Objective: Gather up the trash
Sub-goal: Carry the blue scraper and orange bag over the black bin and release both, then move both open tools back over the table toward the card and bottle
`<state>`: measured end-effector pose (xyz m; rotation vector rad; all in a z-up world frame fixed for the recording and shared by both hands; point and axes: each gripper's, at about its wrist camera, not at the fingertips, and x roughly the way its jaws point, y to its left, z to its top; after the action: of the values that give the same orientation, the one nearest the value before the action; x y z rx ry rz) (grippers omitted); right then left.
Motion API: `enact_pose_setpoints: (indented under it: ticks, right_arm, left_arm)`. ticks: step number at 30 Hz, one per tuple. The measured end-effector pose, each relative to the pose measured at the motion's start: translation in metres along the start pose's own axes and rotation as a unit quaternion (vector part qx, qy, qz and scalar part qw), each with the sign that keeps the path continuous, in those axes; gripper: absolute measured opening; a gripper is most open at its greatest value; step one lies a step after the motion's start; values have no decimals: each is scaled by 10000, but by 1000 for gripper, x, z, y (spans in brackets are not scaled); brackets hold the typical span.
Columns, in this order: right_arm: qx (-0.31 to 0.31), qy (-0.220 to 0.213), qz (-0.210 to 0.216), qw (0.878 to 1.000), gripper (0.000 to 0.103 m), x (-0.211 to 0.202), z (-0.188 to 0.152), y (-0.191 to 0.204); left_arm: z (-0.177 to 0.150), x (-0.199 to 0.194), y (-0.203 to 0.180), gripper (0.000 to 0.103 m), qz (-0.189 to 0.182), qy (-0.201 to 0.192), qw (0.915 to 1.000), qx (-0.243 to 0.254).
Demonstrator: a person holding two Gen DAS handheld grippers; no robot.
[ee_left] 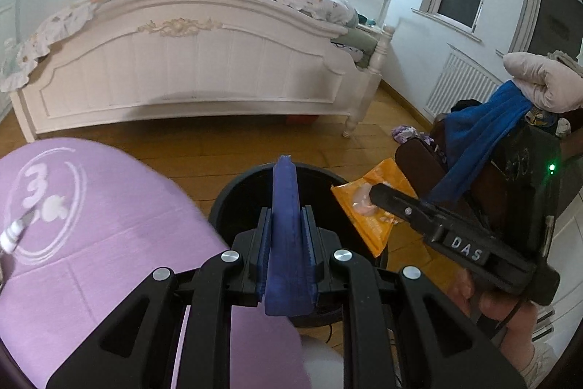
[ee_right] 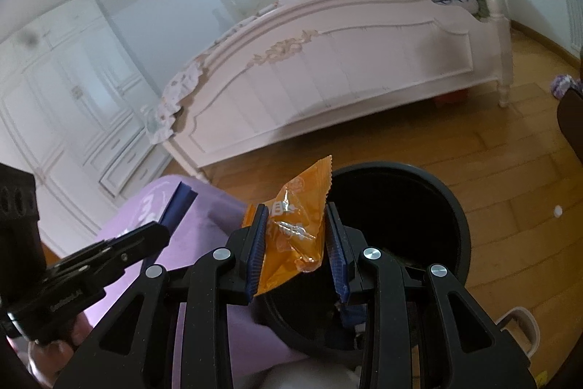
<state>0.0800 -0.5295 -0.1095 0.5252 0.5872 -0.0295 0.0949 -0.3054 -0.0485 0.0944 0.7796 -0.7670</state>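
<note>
An orange snack wrapper point(ee_right: 295, 228) sits between the fingers of my right gripper point(ee_right: 297, 232), above the near rim of a round black trash bin point(ee_right: 452, 206). The jaws stand apart with the wrapper resting against the left finger point(ee_right: 257, 243), so the grip looks loose. In the left wrist view the wrapper point(ee_left: 368, 206) hangs at the right gripper's tip beside the bin point(ee_left: 237, 195). My left gripper point(ee_left: 286, 214) is shut and empty, its blue fingers pressed together, pointing over the bin.
A purple padded surface point(ee_left: 102, 225) lies left of the bin. A white bed footboard point(ee_left: 189, 72) stands behind on the wooden floor point(ee_right: 492, 148). A dark chair with blue cloth point(ee_left: 473, 141) is at right. A small white scrap point(ee_right: 557, 211) lies on the floor.
</note>
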Motion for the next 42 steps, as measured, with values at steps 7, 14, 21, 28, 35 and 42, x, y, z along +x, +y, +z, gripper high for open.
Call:
enact_pose_setpoints:
  ticks: [7, 14, 21, 28, 35, 42]
  right_arm:
    - [427, -10, -79, 9991, 77, 4, 10, -27]
    - [414, -41, -15, 9991, 77, -11, 4, -32]
    - [285, 28, 132, 9995, 77, -14, 1, -9]
    - [-40, 156, 337, 9993, 77, -9, 0, 30]
    - [-430, 376, 545, 9969, 77, 6, -5, 84]
    - [-847, 619, 732, 9918, 77, 25, -15, 140]
  left_arm:
    - [13, 15, -22, 73, -51, -82, 9995, 316]
    - [9, 7, -23, 77, -9, -106, 9995, 297]
    - [1, -23, 2, 82, 241, -269, 9993, 50]
    - [-10, -62, 39, 90, 770, -543, 9953, -208]
    - [-27, -97, 77, 92, 1357, -727, 9876, -320]
    - [-45, -116, 137, 93, 1667, -678, 9805, -792]
